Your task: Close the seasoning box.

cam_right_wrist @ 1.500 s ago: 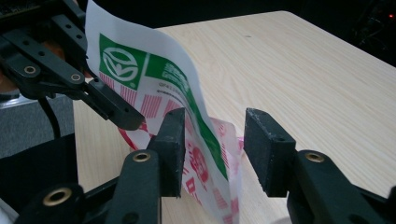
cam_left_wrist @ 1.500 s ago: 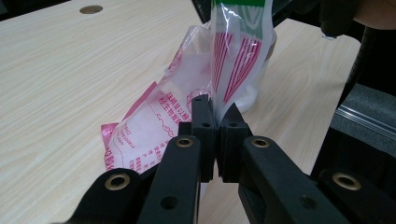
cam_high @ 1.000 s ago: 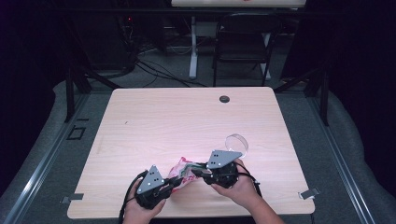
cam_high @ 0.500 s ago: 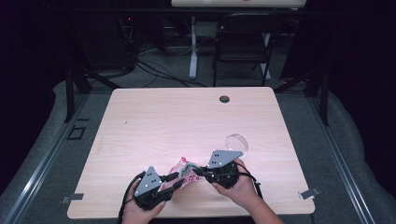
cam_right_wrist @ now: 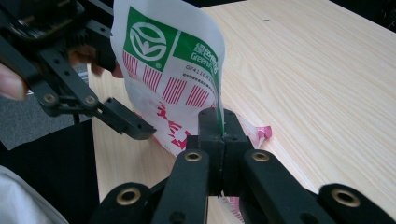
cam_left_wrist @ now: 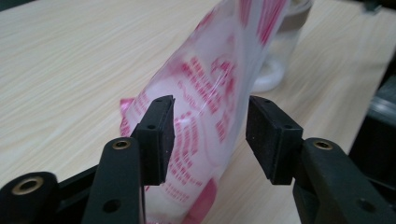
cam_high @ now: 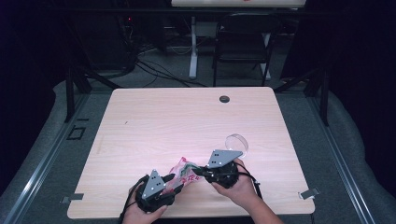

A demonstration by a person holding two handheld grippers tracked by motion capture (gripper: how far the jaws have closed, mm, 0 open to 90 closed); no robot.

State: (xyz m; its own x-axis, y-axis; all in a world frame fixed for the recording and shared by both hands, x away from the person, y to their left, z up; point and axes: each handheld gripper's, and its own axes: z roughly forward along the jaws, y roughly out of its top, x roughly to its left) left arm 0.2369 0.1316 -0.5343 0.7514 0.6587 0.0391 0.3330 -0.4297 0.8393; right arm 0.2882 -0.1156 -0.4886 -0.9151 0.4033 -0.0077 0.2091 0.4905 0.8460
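Observation:
A white plastic bag [cam_high: 183, 171] printed in red and green hangs just above the table's near edge between my two grippers. My right gripper [cam_high: 198, 171] is shut on the bag's [cam_right_wrist: 168, 70] edge, its jaws [cam_right_wrist: 219, 128] pressed together on the thin film. My left gripper [cam_high: 172, 183] has just been opening. In the left gripper view its pads [cam_left_wrist: 156, 135] stand apart with the bag [cam_left_wrist: 210, 107] between them, not pressed. The left gripper [cam_right_wrist: 122, 122] also appears open at the left of the right gripper view.
A clear round container [cam_high: 237, 142] stands just right of my right hand, and appears behind the bag as the clear container [cam_left_wrist: 280, 51]. A small black disc [cam_high: 224, 99] lies at the table's far edge. The wooden table [cam_high: 163, 121] stretches bare ahead.
The left gripper's jaws have opened off the bag and it has drawn back slightly to the left. The right gripper keeps its hold and place.

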